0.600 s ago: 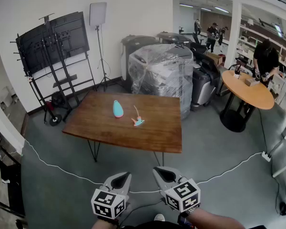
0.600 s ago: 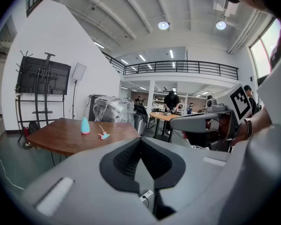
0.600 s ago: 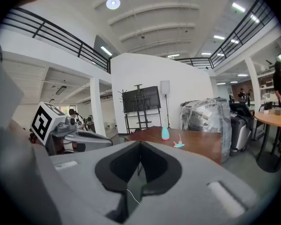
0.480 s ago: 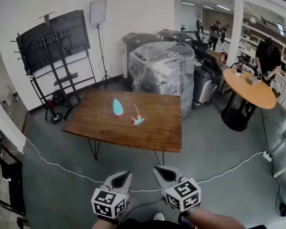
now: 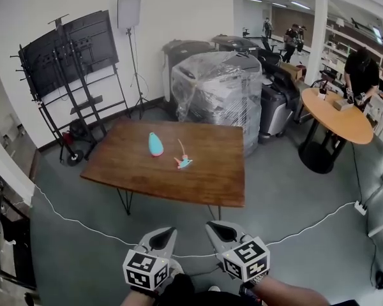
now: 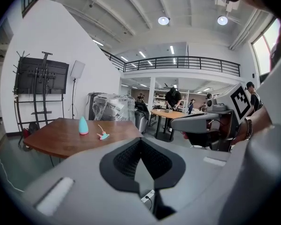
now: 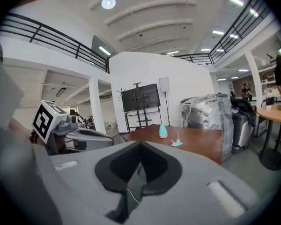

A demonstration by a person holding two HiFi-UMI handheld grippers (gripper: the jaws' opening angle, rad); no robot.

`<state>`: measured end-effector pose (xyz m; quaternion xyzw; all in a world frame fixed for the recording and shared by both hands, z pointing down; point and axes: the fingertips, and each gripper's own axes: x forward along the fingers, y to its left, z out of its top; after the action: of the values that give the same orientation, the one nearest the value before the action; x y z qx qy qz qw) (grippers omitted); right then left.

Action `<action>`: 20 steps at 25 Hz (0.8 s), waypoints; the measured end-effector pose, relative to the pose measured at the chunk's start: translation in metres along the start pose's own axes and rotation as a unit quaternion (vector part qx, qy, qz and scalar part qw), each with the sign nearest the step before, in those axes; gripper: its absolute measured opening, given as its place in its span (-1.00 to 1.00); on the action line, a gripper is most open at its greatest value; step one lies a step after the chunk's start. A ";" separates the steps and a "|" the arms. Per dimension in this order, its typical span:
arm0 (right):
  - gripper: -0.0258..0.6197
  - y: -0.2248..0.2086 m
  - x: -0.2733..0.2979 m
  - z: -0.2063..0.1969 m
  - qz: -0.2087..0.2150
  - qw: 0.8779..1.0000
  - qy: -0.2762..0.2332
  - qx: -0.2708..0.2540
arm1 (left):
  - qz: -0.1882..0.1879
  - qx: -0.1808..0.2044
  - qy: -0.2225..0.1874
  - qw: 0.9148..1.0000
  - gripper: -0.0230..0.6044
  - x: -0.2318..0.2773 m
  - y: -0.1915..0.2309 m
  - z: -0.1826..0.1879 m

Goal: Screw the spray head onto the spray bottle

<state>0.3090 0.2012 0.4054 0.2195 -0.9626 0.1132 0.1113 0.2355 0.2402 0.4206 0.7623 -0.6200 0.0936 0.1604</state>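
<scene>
A teal cone-shaped spray bottle (image 5: 156, 145) stands on the brown wooden table (image 5: 134, 171), well ahead of me. Just right of it lies the teal spray head (image 5: 183, 162) with its thin tube. Both also show small in the left gripper view, bottle (image 6: 83, 125) and head (image 6: 102, 135), and in the right gripper view, bottle (image 7: 163, 131) and head (image 7: 176, 142). My left gripper (image 5: 163, 236) and right gripper (image 5: 217, 230) hang side by side low in the head view, far short of the table, both shut and empty.
A white cable (image 5: 83, 225) runs across the grey floor between me and the table. Behind the table stand a plastic-wrapped machine (image 5: 217, 91), a screen on a wheeled stand (image 5: 67, 62) and a light stand (image 5: 131, 14). A round table (image 5: 335, 123) with people is at right.
The view has shifted slightly; the table sits a touch nearer and a dark shape has come up at the bottom edge. The grippers stay shut in the same place.
</scene>
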 end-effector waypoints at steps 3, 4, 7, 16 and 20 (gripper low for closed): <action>-0.95 -0.007 0.018 0.002 -0.005 1.000 0.007 -0.002 | -0.007 0.002 -0.001 1.000 -0.87 0.013 0.017 0.004; -0.95 -0.009 0.026 0.003 -0.006 1.000 0.010 -0.002 | -0.010 0.002 -0.001 1.000 -0.87 0.017 0.024 0.006; -0.95 -0.015 0.058 0.006 -0.012 1.000 0.018 0.002 | -0.019 0.003 0.002 1.000 -0.87 0.030 0.052 0.009; -0.95 -0.025 0.168 0.022 -0.053 0.998 0.038 0.015 | -0.066 -0.001 0.026 0.998 -0.87 0.069 0.157 0.014; -0.95 -0.026 0.198 0.029 -0.078 0.996 0.048 0.019 | -0.099 0.014 0.038 0.994 -0.87 0.083 0.186 0.020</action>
<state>0.1422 0.0916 0.4345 0.2900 -0.9339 0.1325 0.1616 0.0708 0.1239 0.4538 0.8182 -0.5332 0.1150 0.1816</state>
